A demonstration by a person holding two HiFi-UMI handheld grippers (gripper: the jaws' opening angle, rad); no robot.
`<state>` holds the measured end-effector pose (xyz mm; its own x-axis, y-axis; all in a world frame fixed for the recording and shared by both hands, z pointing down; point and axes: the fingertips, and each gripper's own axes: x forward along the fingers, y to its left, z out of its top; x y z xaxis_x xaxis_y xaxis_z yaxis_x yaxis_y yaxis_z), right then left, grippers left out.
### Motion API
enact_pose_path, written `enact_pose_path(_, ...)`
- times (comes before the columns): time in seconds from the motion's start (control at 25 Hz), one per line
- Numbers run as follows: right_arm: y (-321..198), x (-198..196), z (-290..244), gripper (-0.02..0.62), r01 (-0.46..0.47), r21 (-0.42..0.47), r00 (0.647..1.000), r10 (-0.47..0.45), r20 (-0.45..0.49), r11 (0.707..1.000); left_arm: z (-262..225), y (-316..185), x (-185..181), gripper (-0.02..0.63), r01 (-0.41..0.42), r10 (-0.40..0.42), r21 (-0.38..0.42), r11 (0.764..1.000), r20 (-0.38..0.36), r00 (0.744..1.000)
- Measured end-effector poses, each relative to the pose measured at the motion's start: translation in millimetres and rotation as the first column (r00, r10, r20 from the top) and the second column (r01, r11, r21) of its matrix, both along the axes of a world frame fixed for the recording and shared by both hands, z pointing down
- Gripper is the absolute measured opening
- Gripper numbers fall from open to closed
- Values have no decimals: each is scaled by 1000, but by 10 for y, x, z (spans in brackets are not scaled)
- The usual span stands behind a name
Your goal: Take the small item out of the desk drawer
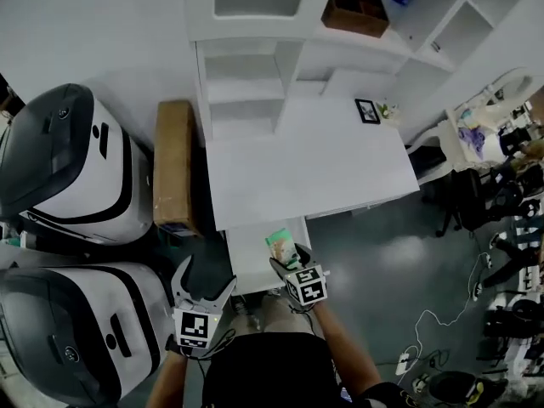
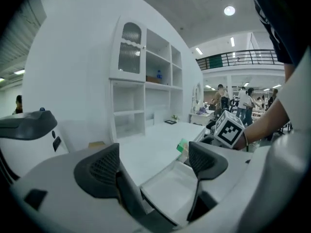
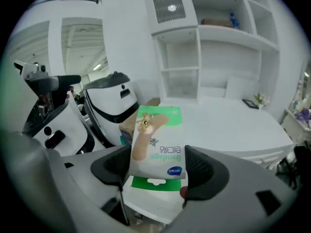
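A small green and white bandage box (image 3: pixel 158 147) stands upside down between the jaws of my right gripper (image 3: pixel 154 171), which is shut on it. In the head view the box (image 1: pixel 280 246) is held just above the open white drawer (image 1: pixel 251 266) at the desk's front edge, with the right gripper (image 1: pixel 289 262) at the drawer's right side. My left gripper (image 1: pixel 204 289) hangs open and empty to the left of the drawer. In the left gripper view the left gripper (image 2: pixel 153 166) looks across the open drawer (image 2: pixel 167 188) toward the box (image 2: pixel 182 147).
The white desk (image 1: pixel 310 168) carries a small framed picture (image 1: pixel 367 110) at its far right, under a white shelf unit (image 1: pixel 340 15). A cardboard box (image 1: pixel 174 168) stands left of the desk. Two large white and black machines (image 1: pixel 68 168) fill the left side. Chairs and cables lie right.
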<state>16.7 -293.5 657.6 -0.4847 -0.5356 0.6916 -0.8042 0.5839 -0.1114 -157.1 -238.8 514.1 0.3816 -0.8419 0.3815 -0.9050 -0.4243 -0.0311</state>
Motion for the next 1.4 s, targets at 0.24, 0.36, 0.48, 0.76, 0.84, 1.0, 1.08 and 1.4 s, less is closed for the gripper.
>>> enact_pose_path(0.24,53,207,-1181,360,-144,246,987,121,105,958,-554,11,253,445,-67,70,99,993,-25,997)
enact_pose_path(0.36,168,295,-1657,360,-177,373,982,135,135,911,-732,35,305,445,-98,95,145,985,27,995)
enact_pose_path(0.48,217,434,-1981,360,-201,460,976,138,166,865,-933,-14,338,445,-80,76,200,977,26,997)
enact_pose_path(0.76,296,631,-2851,360,-251,620,960,113,255,743,-1365,-73,422,445,-46,49,283,958,-3,999)
enact_pose_path(0.84,300,699,-3122,360,-269,650,954,105,280,711,-1532,-77,438,445,-45,48,315,948,-2,999)
enact_pose_path(1.0,342,805,-3455,360,-269,694,955,91,283,668,-1789,-46,401,443,-29,41,375,927,-26,999)
enact_pose_path(1.08,381,825,-3547,360,-262,701,956,79,282,664,-1864,-8,362,443,-26,40,391,920,-30,999)
enact_pose_path(1.4,469,738,-3538,359,-237,702,966,85,246,671,-2021,95,219,444,61,-2,458,887,-127,992)
